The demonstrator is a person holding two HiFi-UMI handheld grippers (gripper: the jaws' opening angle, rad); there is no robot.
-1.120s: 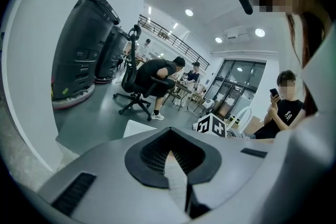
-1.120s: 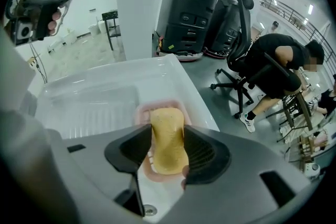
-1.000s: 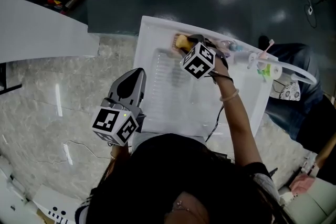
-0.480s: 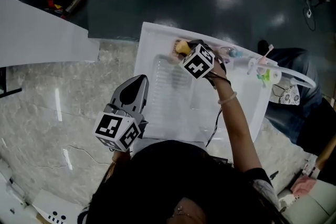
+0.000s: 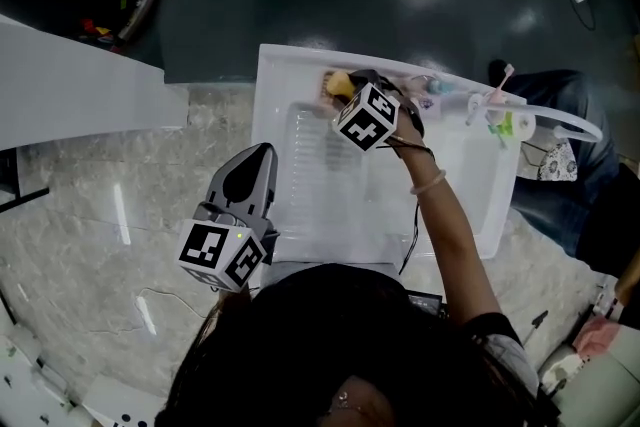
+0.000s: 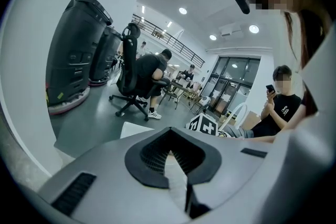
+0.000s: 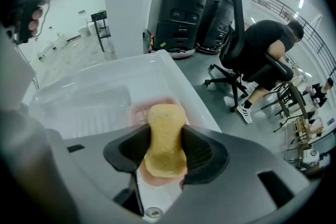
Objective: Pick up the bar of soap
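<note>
While the jaws of the right gripper (image 7: 166, 150) stand spread, one on each flank of the bar of soap (image 7: 166, 115), no grip exists. The jaws have just been opening, and the bar lies between them at its narrow waist, unclamped (the pads sit so close that light contact on one side cannot be ruled out). The bar rests in a pink soap dish (image 7: 135, 113) on the far rim of the white basin (image 7: 105, 92), and the gripper points steeply down at it.

Probable faults from this position:

1. Squeeze-out. The bar is rounded and likely slick. If the jaws close off-centre or too hard, it may shoot forward out of the pads and over the rim to the floor beyond.
2. Dish lift. If the pads reach too low, they may catch the dish lip, so the dish rises or tips with the bar.
3. Push instead of pinch. If one pad meets the bar first, the bar slides sideways in the dish and the grip lands on an end, where hold is poor.
4. Drop into the basin. A lift begun before the jaws close fully lets the bar fall.

The left gripper (image 6: 173, 159) is held over the marble worktop (image 5: 100, 245) beside the basin, jaws pressed together on nothing, well apart from the soap. It offers no support if the bar escapes.
</note>
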